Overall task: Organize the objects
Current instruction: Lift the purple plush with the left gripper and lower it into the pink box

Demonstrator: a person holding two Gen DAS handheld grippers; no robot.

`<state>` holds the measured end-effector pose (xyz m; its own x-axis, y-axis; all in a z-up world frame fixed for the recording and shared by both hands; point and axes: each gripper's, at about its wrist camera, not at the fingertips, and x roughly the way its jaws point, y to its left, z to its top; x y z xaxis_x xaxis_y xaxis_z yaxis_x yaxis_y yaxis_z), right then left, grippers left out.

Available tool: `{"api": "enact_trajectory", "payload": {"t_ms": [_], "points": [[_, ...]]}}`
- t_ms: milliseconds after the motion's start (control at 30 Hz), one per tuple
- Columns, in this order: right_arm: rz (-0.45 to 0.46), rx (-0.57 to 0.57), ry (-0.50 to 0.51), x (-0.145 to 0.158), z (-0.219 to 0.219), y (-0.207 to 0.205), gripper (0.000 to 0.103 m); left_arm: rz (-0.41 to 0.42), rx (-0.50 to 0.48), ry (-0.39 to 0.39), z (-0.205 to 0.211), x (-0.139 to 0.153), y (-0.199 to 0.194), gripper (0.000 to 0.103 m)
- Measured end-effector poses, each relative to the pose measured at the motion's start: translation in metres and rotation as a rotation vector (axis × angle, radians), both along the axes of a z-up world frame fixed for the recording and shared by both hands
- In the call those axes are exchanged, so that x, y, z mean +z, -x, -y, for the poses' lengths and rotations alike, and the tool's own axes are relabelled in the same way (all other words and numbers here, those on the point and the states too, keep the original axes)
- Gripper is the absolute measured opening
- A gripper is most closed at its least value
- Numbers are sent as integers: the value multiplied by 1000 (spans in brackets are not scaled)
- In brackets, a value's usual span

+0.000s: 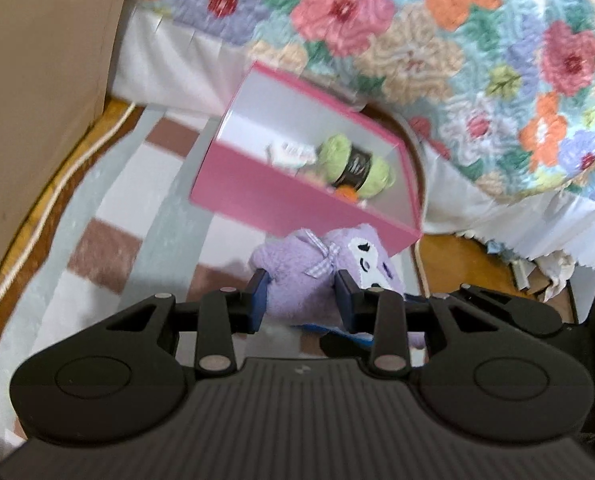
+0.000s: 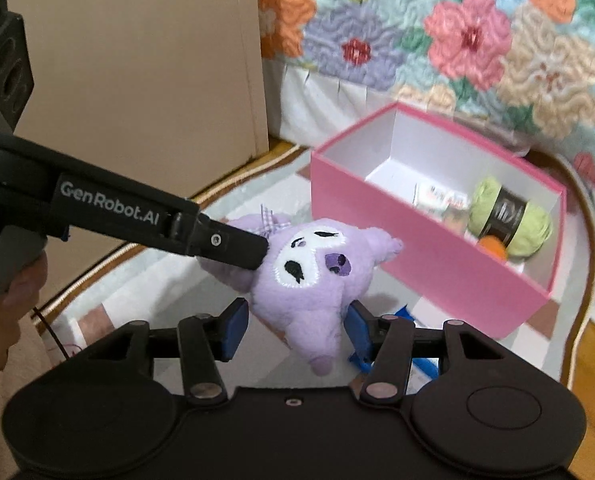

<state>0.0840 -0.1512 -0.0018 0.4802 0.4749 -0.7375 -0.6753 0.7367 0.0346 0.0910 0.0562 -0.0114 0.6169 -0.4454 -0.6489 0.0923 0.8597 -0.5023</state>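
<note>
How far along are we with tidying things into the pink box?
Done: green yarn and small packets already lie in the pink box. In hand: the left claw grips the purple plush, lifted beside the box; right claw open. Left: plush and a blue item under it.

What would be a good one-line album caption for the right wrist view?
The left gripper holds a purple plush toy between the open right gripper's fingers, beside a pink box containing green yarn.

Purple plush toy (image 2: pixel 301 268) at centre, left gripper (image 2: pixel 253 252) clamping it from 9 o'clock, right gripper (image 2: pixel 295 326) spread around its lower end, pink box (image 2: pixel 417 264) at 2 o'clock holding green yarn (image 2: pixel 509 222).
</note>
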Motion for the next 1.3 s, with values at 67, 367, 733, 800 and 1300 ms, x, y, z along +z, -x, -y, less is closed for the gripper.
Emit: {"api": "enact_trajectory", "payload": {"t_ms": [67, 367, 733, 800, 1300], "points": [[18, -1, -7, 11, 0, -2, 59, 22, -7, -15, 1, 16, -2, 34], [103, -7, -8, 55, -1, -27, 57, 92, -50, -87, 15, 66, -37, 34], [99, 7, 36, 67, -9, -104, 46, 51, -29, -151, 28, 69, -124, 34], [45, 54, 32, 57, -10, -123, 46, 26, -8, -184, 30, 58, -143, 34], [-99, 0, -26, -30, -7, -202, 45, -62, -3, -262, 62, -30, -220, 34]]}}
